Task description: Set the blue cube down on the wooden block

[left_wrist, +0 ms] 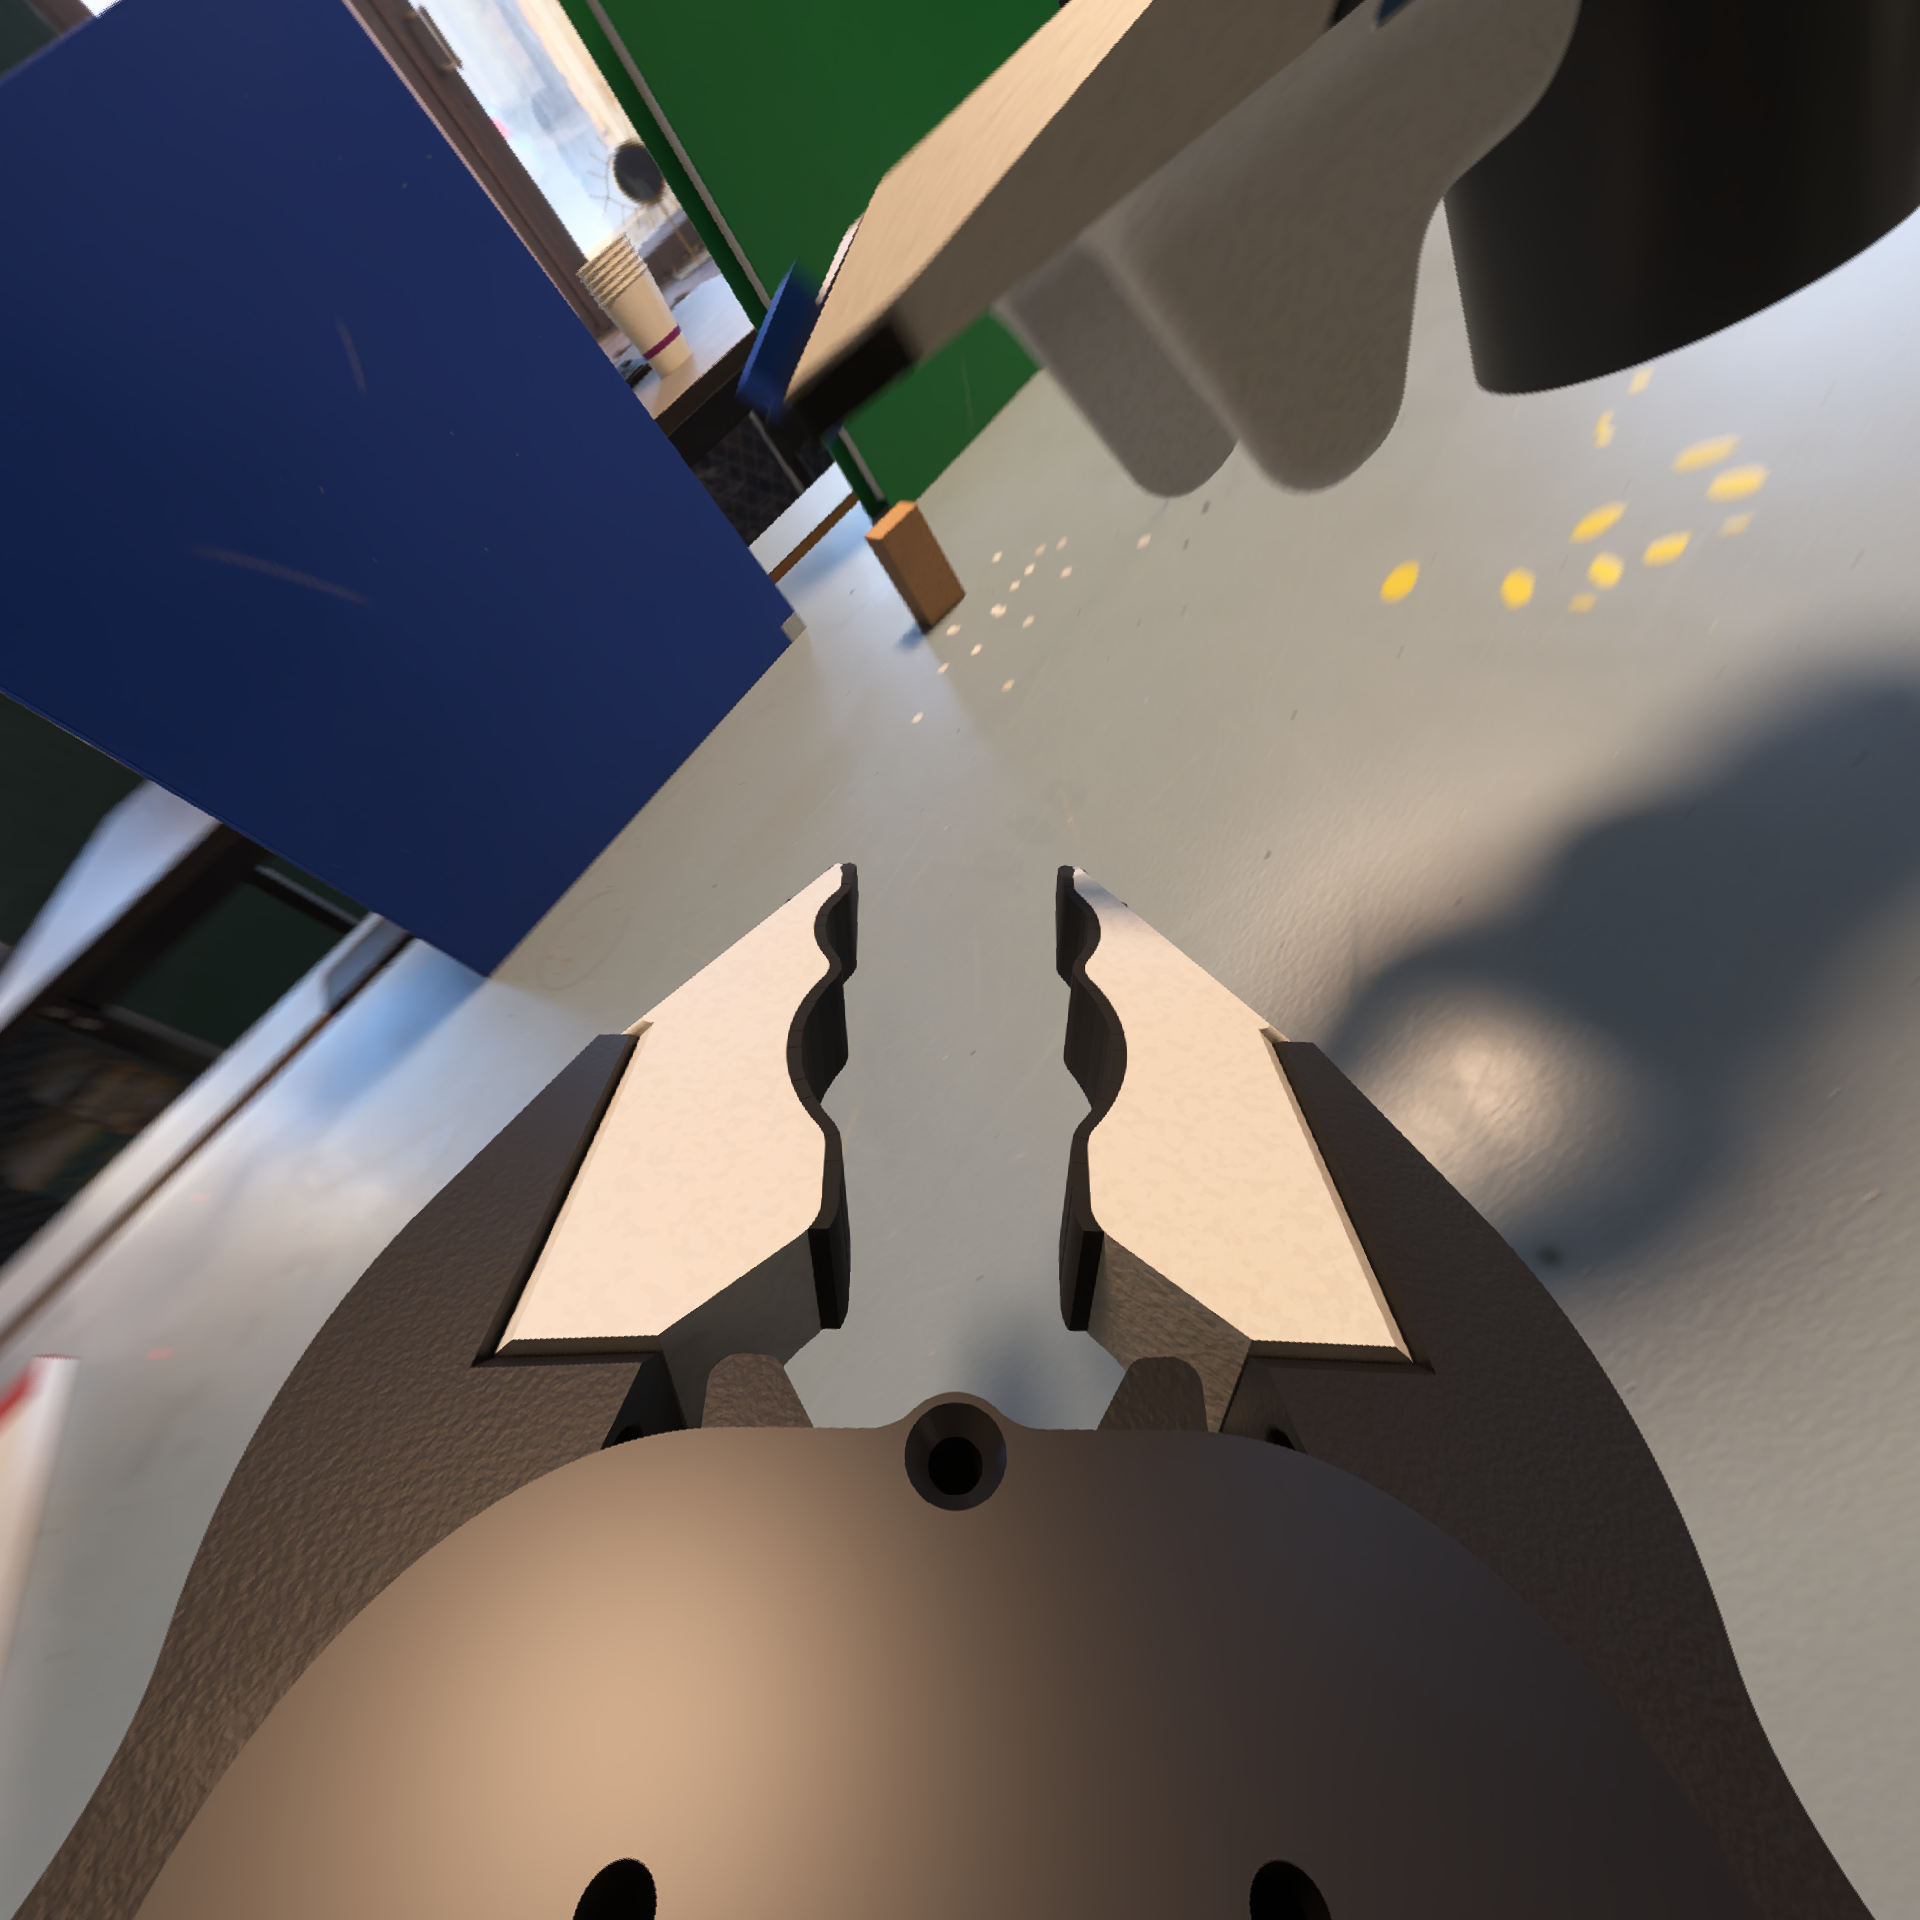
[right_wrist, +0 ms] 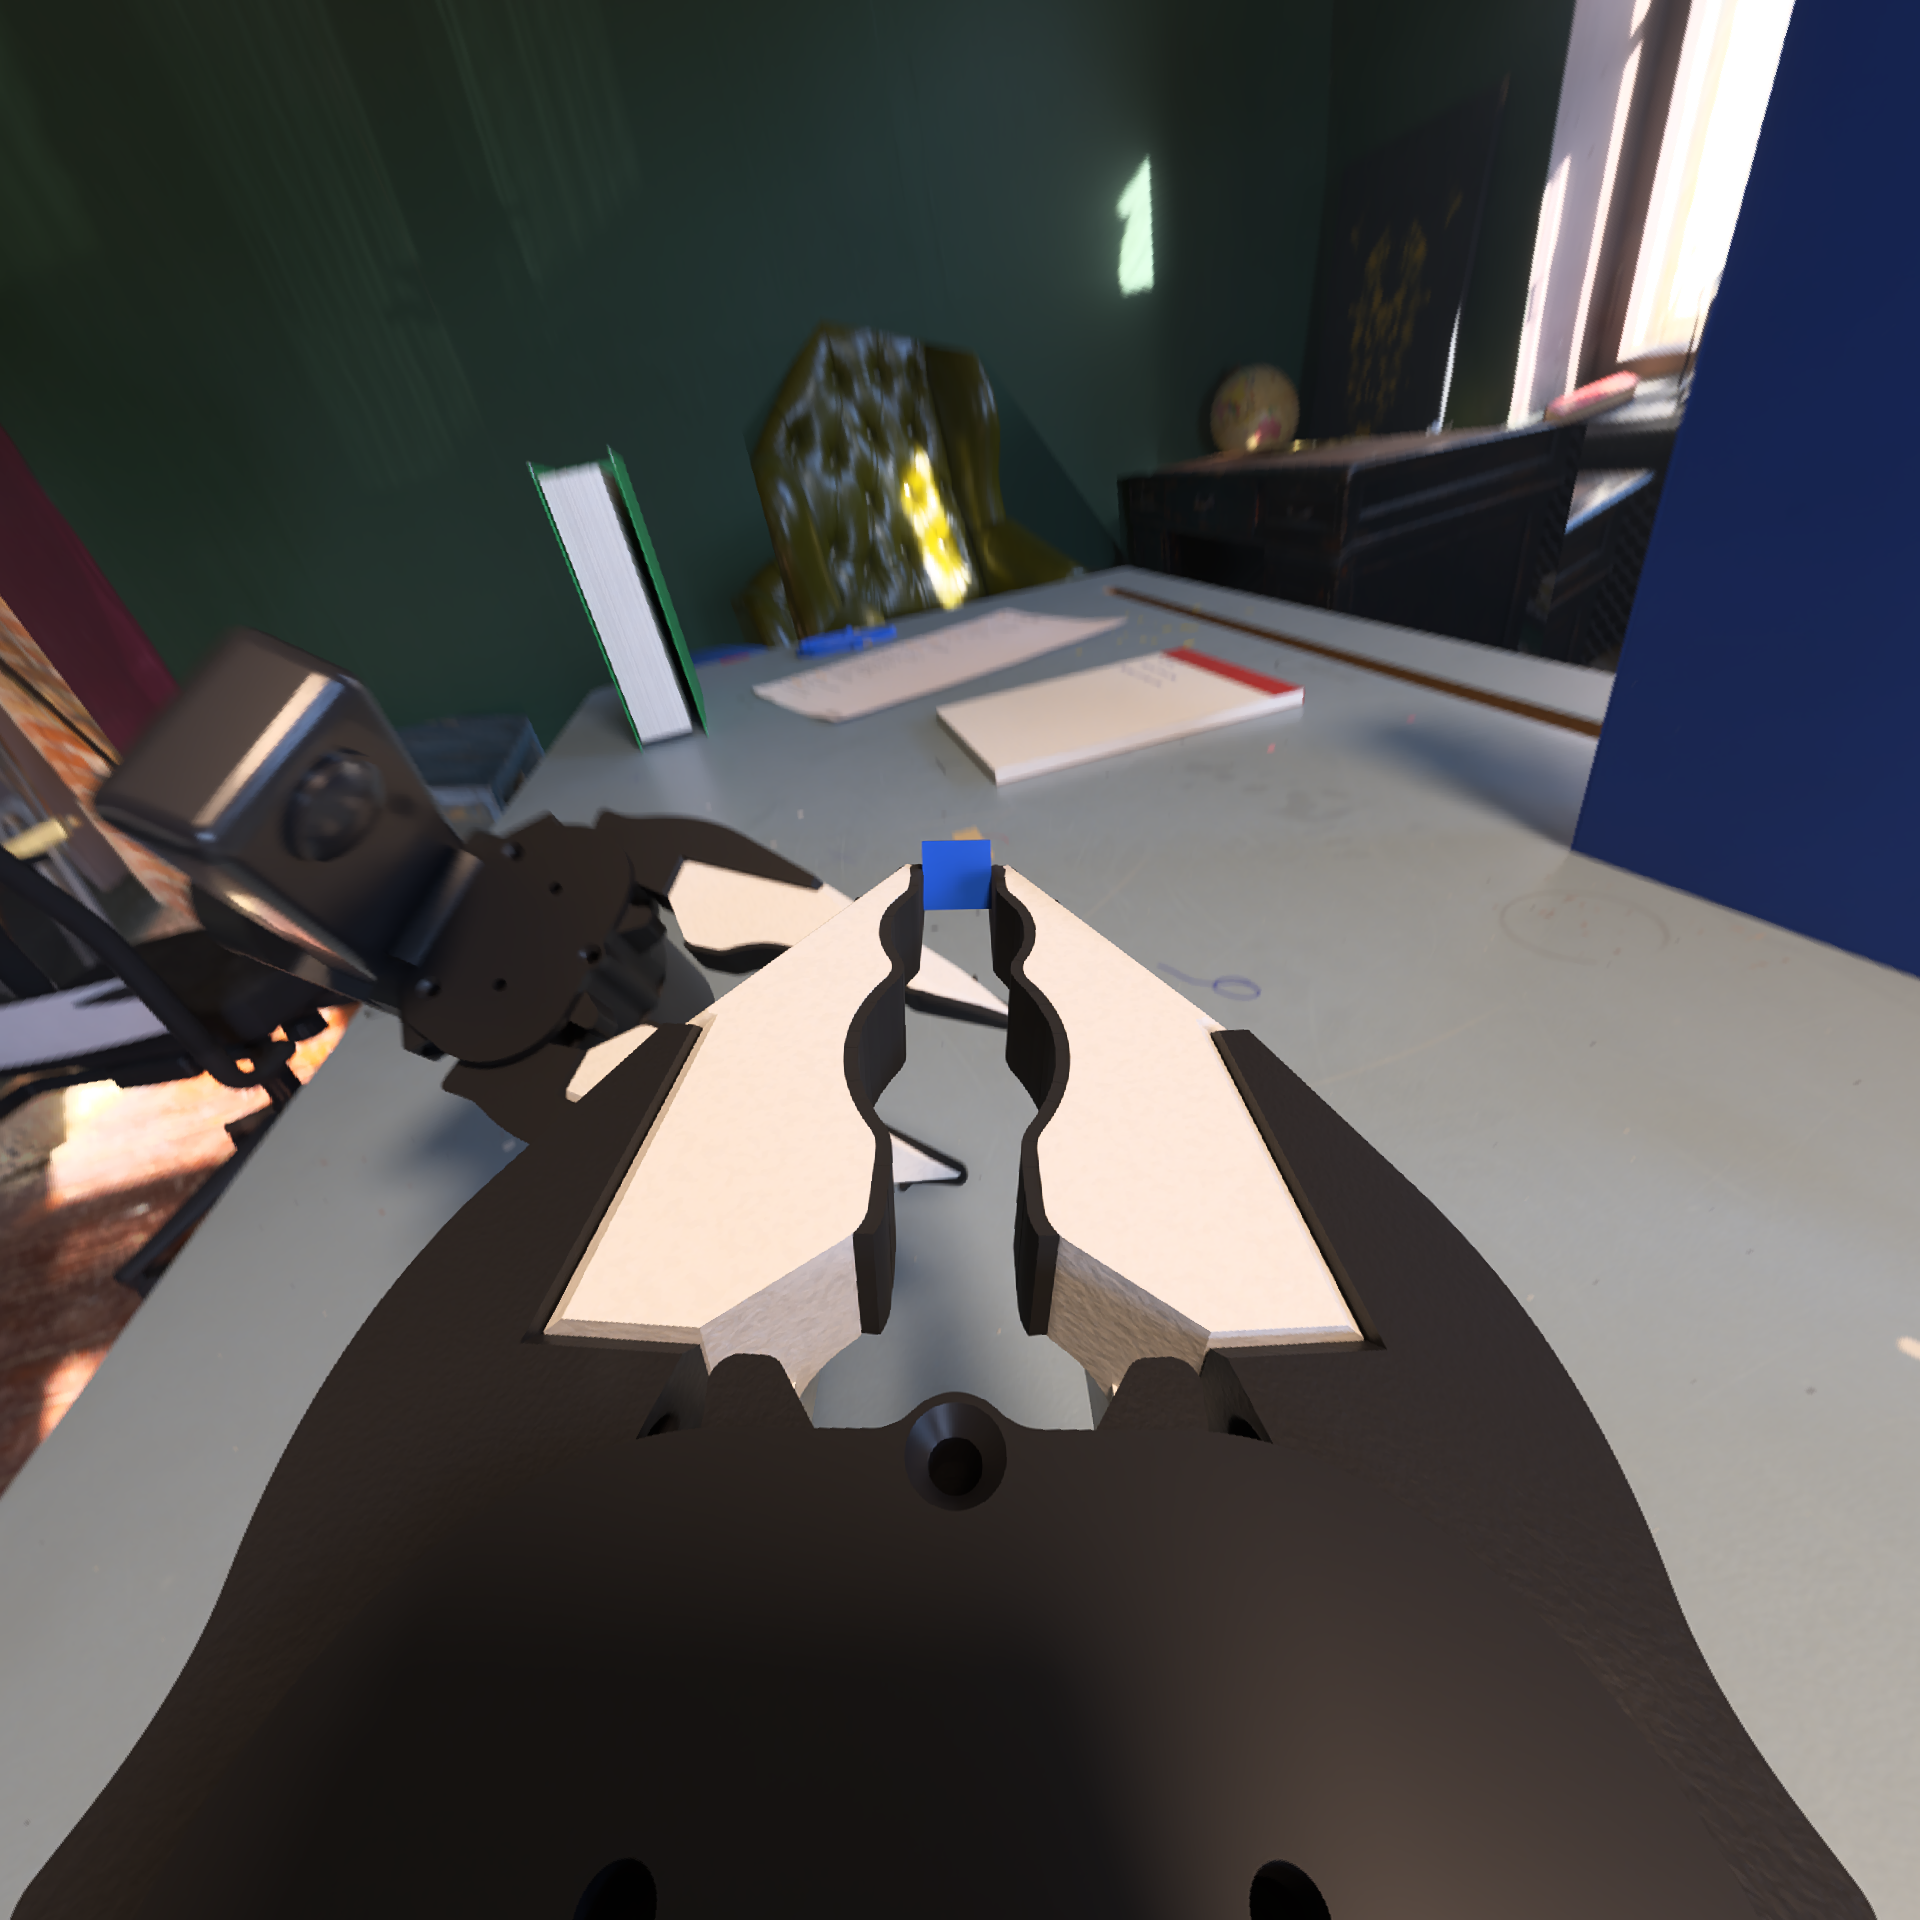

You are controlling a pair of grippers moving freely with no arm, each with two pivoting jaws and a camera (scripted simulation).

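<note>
Between right hand-held gripper fingertips, blue cube.

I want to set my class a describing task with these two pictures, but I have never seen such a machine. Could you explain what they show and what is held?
Each picture comes from a camera mounted on one two-fingered grasping tool, looking forward along its pale, dark-edged fingers.

In the left wrist view, the left tool is open and empty above a pale grey table. Farther off stands a small brown wooden block.

In the right wrist view, the right tool pinches a small blue cube at its fingertips. The other tool shows at the left. On the table lie a white notepad with a red edge and a paper sheet; a green-covered book stands upright.
</note>
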